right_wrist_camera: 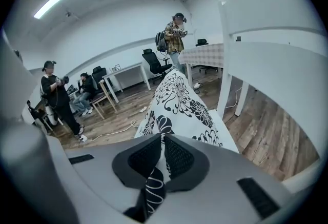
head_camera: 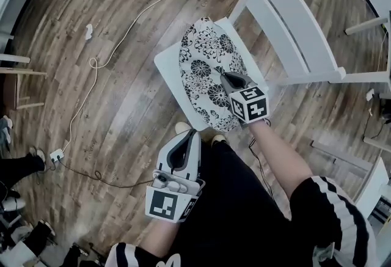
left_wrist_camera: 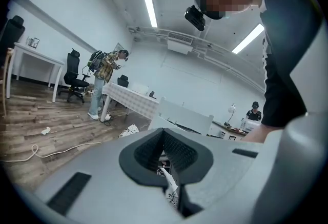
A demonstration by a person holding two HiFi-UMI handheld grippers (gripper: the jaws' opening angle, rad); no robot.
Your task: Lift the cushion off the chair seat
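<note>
**Head view.** The cushion, white with a black flower print, is standing tilted over the seat of the white chair, so that bare seat is showing on both sides of it. The right tool is closing on the cushion's near edge, with the marker cube just behind it. The left tool is pointing at the cushion's near left corner, above the person's legs. A pale cable is trailing across the wooden floor.

**Left gripper view.** The left tool is holding its jaws together, and a strip of the cushion's printed cloth is sitting in the gap between them. Another part of the cushion is showing just left of the tool's tip. The chair is standing behind the tool. Farther off, a person is standing beside a tabletop covered with a checked cloth.

**Right gripper view.** The right tool is pinching the cushion, jaws nearly together with the dark printed edge caught between them. From the grip, the cushion is running away as a raised ridge. The seat is lying to its right, and the chair's back is rising beyond that. Other people are standing and sitting at the far wall.
</note>
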